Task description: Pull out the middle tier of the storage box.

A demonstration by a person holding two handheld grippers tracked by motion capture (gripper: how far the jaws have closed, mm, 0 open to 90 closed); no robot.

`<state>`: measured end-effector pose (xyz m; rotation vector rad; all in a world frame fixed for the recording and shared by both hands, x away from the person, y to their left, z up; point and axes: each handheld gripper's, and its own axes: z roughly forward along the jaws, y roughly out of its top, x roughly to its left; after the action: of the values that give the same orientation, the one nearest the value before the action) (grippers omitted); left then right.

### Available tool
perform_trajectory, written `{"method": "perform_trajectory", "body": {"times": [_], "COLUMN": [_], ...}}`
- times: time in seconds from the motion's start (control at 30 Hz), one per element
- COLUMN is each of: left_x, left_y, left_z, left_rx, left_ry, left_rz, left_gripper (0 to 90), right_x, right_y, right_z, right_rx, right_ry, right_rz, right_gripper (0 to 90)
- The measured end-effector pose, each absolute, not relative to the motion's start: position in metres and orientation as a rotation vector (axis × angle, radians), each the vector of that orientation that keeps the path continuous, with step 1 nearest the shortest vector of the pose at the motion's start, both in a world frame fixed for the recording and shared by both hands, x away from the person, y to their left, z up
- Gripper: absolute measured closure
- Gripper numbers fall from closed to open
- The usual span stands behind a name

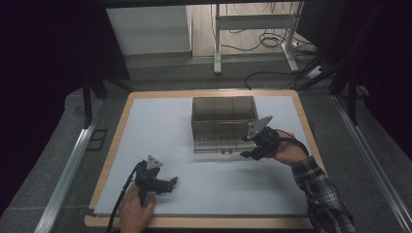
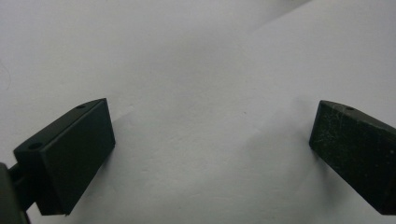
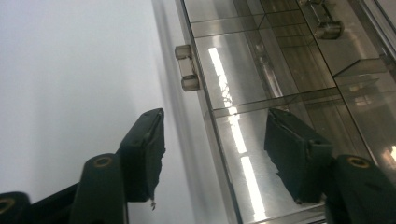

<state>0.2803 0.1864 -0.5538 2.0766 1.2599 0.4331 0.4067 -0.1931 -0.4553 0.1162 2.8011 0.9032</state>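
The right gripper (image 1: 248, 153) is held half-open astride the clear box's (image 1: 223, 124) front wall, probably for its latch (image 3: 187, 67), while the left gripper (image 1: 167, 184) is parked wide on the white sheet (image 1: 160, 126).

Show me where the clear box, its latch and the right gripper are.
clear box (image 1: 223, 104): high view, top of lid.
latch (image 3: 187, 67): right gripper view, middle of the clasp.
right gripper (image 3: 215, 154): right gripper view, midway between fingertips.

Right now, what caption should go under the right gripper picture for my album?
Black right tongs open astride the front edge of a clear smoky plastic divided box, above the white table sheet.
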Motion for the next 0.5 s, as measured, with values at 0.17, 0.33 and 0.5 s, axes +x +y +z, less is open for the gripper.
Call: {"method": "perform_trajectory", "body": {"times": [0.17,0.33,0.5], "left_x": [0.280,0.280,0.280], "left_y": [0.186,0.186,0.186], "left_z": [-0.554,-0.554,-0.554], "left_rx": [2.076,2.076,2.077], "left_ry": [1.260,1.260,1.260], "left_rz": [0.433,0.433,0.433], "left_gripper": [0.0,0.0,0.0], "right_x": [0.402,0.398,0.394], "right_y": [-0.198,-0.205,-0.212], "right_z": [-0.457,-0.456,-0.457], "right_rx": [0.166,0.249,0.308], "right_ry": [2.775,2.738,2.716], "right_rz": [0.939,0.981,0.988], "right_gripper": [30.6,25.2,20.7]}}
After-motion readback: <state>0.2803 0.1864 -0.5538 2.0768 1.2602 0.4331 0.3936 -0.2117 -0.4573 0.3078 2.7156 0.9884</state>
